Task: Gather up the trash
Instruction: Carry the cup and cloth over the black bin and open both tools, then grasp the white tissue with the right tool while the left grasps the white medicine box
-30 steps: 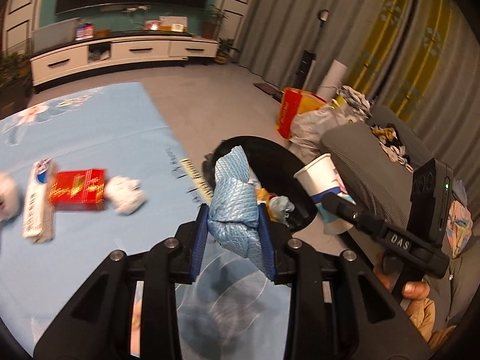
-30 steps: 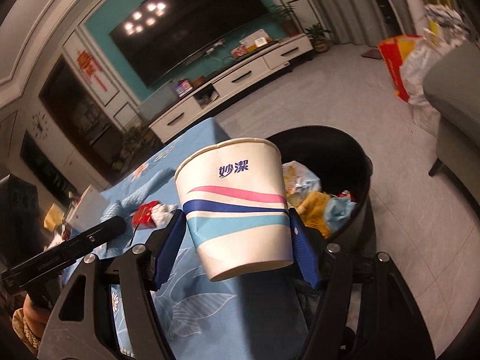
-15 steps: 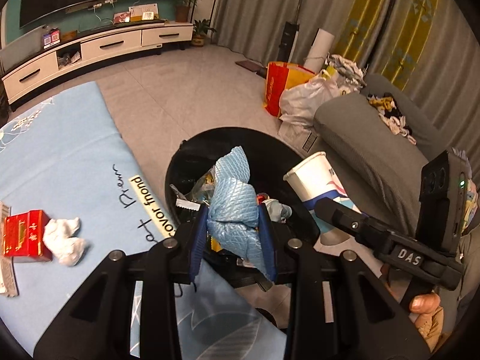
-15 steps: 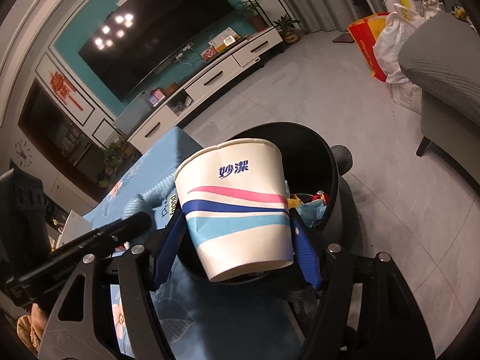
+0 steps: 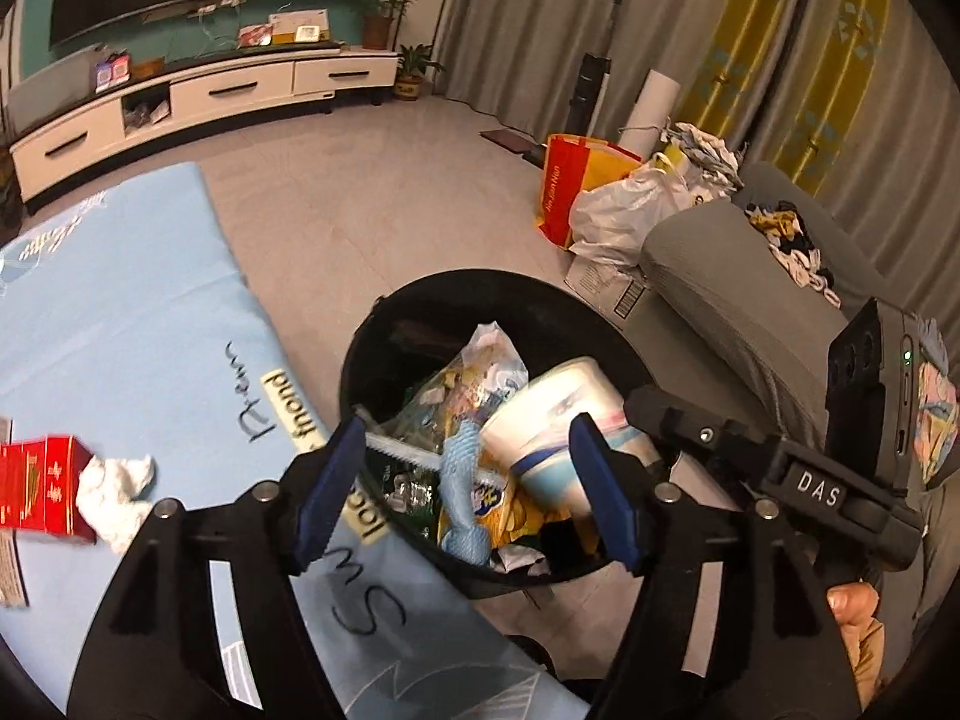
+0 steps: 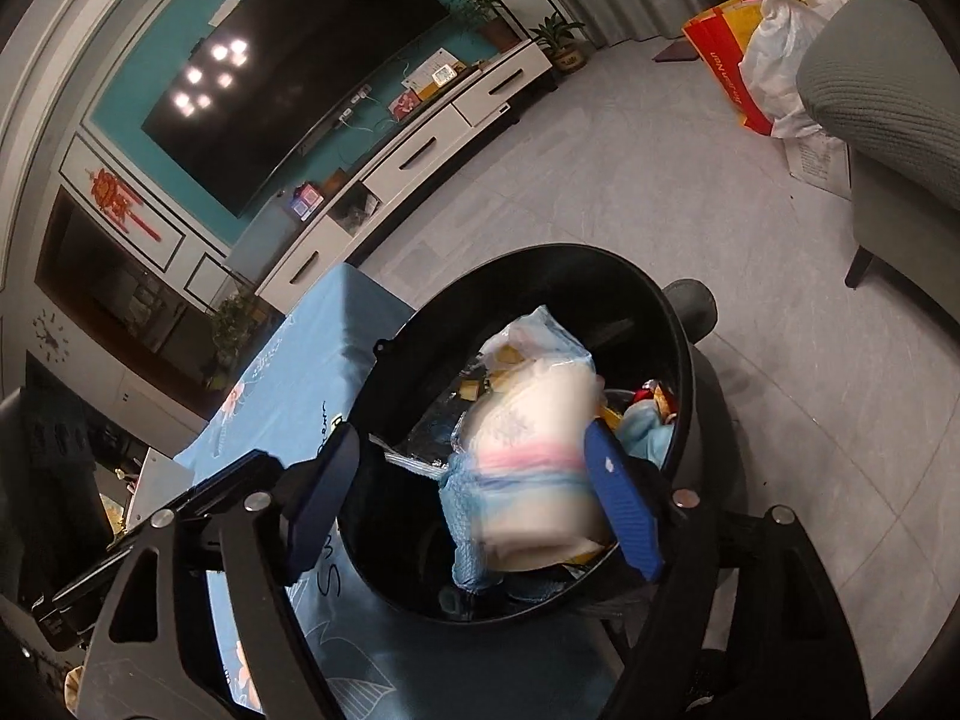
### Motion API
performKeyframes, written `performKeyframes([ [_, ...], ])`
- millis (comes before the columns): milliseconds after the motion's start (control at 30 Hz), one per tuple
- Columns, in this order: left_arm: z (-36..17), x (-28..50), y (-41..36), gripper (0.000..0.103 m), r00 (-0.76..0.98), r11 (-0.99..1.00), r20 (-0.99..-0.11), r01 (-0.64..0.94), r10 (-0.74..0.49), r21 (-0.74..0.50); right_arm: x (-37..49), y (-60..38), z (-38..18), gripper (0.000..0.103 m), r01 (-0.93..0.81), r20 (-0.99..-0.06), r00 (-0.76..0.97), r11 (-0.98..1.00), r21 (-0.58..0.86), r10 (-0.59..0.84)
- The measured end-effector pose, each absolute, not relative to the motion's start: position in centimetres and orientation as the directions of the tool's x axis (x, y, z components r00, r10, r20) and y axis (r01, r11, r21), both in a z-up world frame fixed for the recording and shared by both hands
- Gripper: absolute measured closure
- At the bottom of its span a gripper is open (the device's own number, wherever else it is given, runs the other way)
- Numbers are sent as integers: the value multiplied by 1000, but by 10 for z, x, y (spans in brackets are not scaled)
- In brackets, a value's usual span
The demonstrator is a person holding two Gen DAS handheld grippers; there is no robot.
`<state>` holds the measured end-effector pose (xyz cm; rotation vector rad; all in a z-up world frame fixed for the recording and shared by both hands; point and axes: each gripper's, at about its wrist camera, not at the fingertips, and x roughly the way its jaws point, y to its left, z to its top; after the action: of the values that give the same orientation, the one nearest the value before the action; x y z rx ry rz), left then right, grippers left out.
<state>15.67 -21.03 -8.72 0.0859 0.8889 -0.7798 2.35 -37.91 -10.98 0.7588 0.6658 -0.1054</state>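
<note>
Left gripper (image 5: pixel 465 495) first: its blue fingers (image 5: pixel 329 489) are spreading apart, opening as we watch, nothing pressed between them. The blue quilted cloth (image 5: pixel 459 480) sits loose in the gap, already down among the rubbish, touched by neither pad.

Over to the right gripper (image 6: pixel 474 501): fingers (image 6: pixel 621 507) opening too, wide apart. The paper cup (image 6: pixel 528 462) shows motion-blurred in the space between them, white with pink and blue bands, tipped over. It looks close against the right-hand pad, but whether it touches I cannot tell. The left wrist view shows the same cup lying on its side on top of the trash.

Both items are inside the black bin (image 5: pixel 384 324), a round tub well filled with crinkled snack wrappers (image 5: pixel 474 372) and plastic. Both grippers hang right over its near rim, pointing down into it.

Outward now: the bin stands on the floor, its rim tight against the edge of the bench under a light blue cloth (image 5: pixel 120 312). On that cloth, well left of the bin, a red box (image 5: pixel 36 480) and a crumpled white tissue (image 5: pixel 117 483) lie touching each other. Beyond the bin, open grey floor (image 5: pixel 360 198); to the right, a grey sofa (image 5: pixel 738 294) stands near.
</note>
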Motion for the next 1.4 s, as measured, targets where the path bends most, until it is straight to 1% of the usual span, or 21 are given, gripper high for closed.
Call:
performKeyframes([
  [67,-87,153,-201,28,381,735,-725,631,-573,-249,22,-378,-108,24,316,-595,790,732,603,150],
  [133,-88,145,-193,23,379,739,-724,619,-576,-265,20,-376,-105,24,310,-596,788,737,600,154],
  [333,-88,120,-140,15,413,789,-734,554,-539,-267,12,-346,-90,24,249,-601,780,796,552,172],
  [533,-94,98,-61,14,466,874,-767,420,-440,-246,9,-293,-83,24,154,-642,734,866,475,221],
  [767,-100,79,37,12,511,931,-779,206,-364,-300,12,-231,-73,25,44,-684,685,924,381,249],
  [867,-101,72,61,12,523,933,-774,157,-356,-323,14,-210,-72,25,10,-702,665,936,351,256],
  [1100,-101,59,97,12,555,922,-747,107,-366,-373,26,-172,-81,25,-11,-760,613,964,266,216],
  [1400,-106,71,114,12,573,910,-726,93,-380,-403,50,-146,-90,25,-43,-791,584,980,197,184],
])
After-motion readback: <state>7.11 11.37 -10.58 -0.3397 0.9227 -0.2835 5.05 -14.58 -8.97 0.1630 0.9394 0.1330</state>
